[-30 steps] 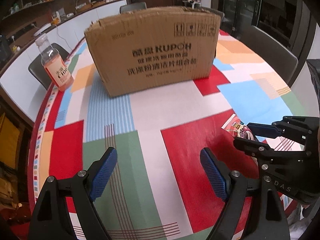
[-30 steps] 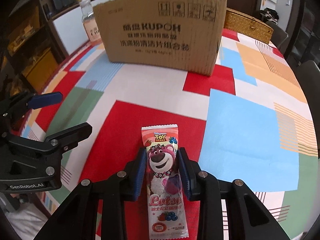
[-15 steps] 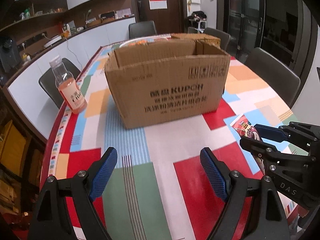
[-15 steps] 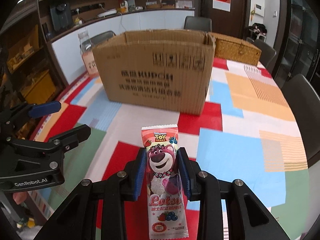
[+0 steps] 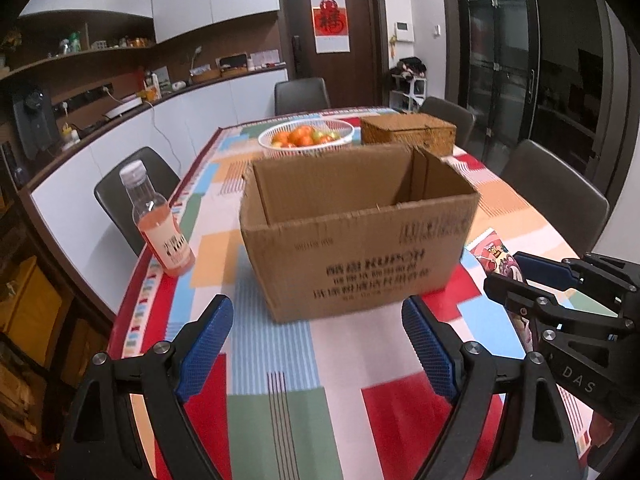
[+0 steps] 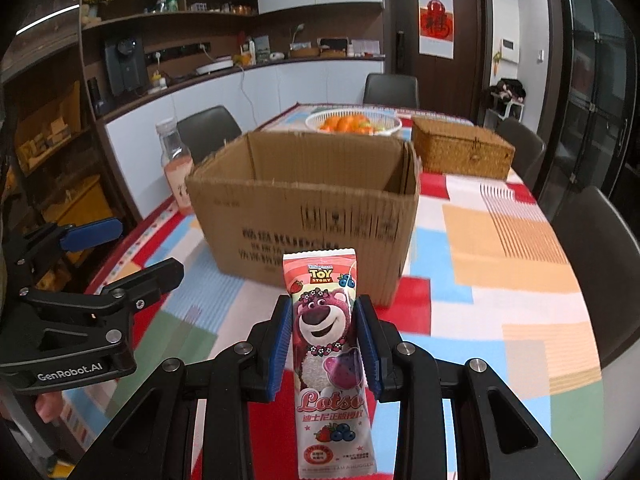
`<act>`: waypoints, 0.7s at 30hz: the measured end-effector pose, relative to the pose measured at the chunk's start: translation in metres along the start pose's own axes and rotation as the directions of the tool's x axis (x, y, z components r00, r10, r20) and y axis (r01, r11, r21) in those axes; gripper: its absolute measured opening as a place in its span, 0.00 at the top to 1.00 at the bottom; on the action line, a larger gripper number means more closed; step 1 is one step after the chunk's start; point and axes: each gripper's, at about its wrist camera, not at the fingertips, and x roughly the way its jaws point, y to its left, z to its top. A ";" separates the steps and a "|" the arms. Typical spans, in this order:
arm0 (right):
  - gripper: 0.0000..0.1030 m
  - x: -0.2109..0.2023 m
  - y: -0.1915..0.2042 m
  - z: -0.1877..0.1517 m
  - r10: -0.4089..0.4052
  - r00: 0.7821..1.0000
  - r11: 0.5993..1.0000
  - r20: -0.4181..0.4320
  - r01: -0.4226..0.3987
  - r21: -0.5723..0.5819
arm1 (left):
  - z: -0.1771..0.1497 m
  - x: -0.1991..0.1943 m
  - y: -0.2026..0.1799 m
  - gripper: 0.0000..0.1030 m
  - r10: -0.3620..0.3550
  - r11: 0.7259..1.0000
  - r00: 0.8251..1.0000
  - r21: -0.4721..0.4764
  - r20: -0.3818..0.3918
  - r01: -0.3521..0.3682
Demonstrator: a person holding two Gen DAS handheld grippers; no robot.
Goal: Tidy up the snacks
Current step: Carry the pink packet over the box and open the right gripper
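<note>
Dining room, dark door at 12 o'clock, white counter cabinets along the left. Table [image 5: 276,364] wears a glossy patchwork cloth: red, green, blue, orange blocks, some striped.

Right gripper [image 6: 324,340]: blue ribbed pads pinching the snack packet [image 6: 326,344] on both long edges, about mid-length. Packet is a flat, glossy pink plastic sachet with crimped ends and a bear print, lying along the finger axis, with its top end poking out toward 12 past the fingertips and its bottom end trailing back toward 6. In the left wrist view the same packet [image 5: 496,254] shows at 3 o'clock, clamped in the right gripper [image 5: 520,276], just right of the box's near corner.

Cardboard box [image 6: 308,216]: corrugated brown, rectangular, open top, black print on the near face, dead ahead of the packet at 12 and near it, not touching. No contents visible inside from these angles.

Left gripper [image 5: 316,348]: jaws spread wide, nothing between them, aimed at the box's near face.

Clear plastic bottle [image 5: 160,224] with pinkish drink at 10 o'clock of the left view, upright near the table edge. Beyond the box: white mesh fruit basket [image 5: 306,138] with orange fruit, and a woven wicker case [image 5: 408,134] beside it.
</note>
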 end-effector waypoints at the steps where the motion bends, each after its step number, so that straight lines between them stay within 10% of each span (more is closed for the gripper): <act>1: 0.68 0.001 -0.001 0.004 0.001 1.000 1.000 0.006 -0.001 0.001 | 0.003 0.000 0.001 0.16 0.004 1.000 1.000 -0.003 0.006 -0.004; 21: 0.68 0.028 -0.011 0.080 -0.017 0.996 1.000 0.087 0.016 0.018 | 0.069 0.022 0.027 0.09 0.038 0.999 0.995 -0.037 0.090 -0.035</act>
